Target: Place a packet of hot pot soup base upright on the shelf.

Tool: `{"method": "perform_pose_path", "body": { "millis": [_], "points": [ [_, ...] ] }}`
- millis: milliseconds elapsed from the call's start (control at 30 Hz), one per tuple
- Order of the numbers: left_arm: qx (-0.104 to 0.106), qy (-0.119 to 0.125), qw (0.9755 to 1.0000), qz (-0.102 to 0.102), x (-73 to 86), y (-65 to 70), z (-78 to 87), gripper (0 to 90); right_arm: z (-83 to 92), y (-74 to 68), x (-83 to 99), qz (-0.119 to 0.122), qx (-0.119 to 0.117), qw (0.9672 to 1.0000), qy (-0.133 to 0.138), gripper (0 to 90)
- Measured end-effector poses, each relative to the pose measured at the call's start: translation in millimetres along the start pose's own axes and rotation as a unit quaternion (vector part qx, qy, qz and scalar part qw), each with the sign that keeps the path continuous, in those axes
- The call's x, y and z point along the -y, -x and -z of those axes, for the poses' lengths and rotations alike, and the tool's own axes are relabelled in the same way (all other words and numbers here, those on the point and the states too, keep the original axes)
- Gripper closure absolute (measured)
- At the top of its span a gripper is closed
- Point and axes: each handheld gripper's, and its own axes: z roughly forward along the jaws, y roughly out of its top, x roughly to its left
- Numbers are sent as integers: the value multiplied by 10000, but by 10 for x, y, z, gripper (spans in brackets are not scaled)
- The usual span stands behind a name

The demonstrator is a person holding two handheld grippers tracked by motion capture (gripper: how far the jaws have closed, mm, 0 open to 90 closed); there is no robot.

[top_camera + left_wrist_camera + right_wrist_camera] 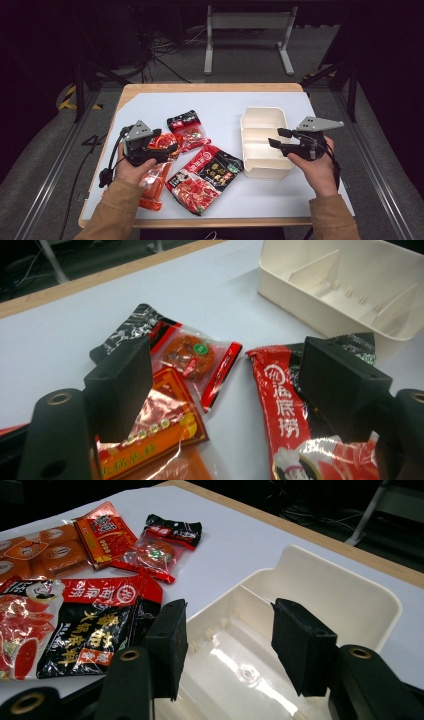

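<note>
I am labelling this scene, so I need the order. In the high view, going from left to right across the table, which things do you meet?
Left gripper → small red packet → large red-and-black packet → white tray → right gripper. The orange packet under the left hand overlaps that gripper, so I leave it out.

Orange sauce packet (156,175), flat, beside red packets (204,175)

Left hand-held gripper (225,390), jaws apart, hovers above red sauce packets (192,357) near a white tray (300,295).
</note>
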Motion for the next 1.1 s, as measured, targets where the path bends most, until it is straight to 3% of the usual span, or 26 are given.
{"method": "perform_pose_path", "body": {
  "millis": [400,533,700,933,1100],
  "points": [
    [178,-13,9996,-220,-143,136,-217,218,42,55,19,-56,47,10000,25,464],
    [252,-1,9996,-150,-180,166,-307,233,53,55,15,-53,55,10000,40,463],
    [458,-161,9987,-175,-237,180,-448,246,49,47,13,-10,79,10000,59,459],
    [408,-193,9986,-282,-270,249,-591,260,59,50,26,-10,96,9999,50,454],
    [742,-520,9957,-165,-216,223,-755,310,71,45,30,-15,93,9999,67,453]
  ]
}}
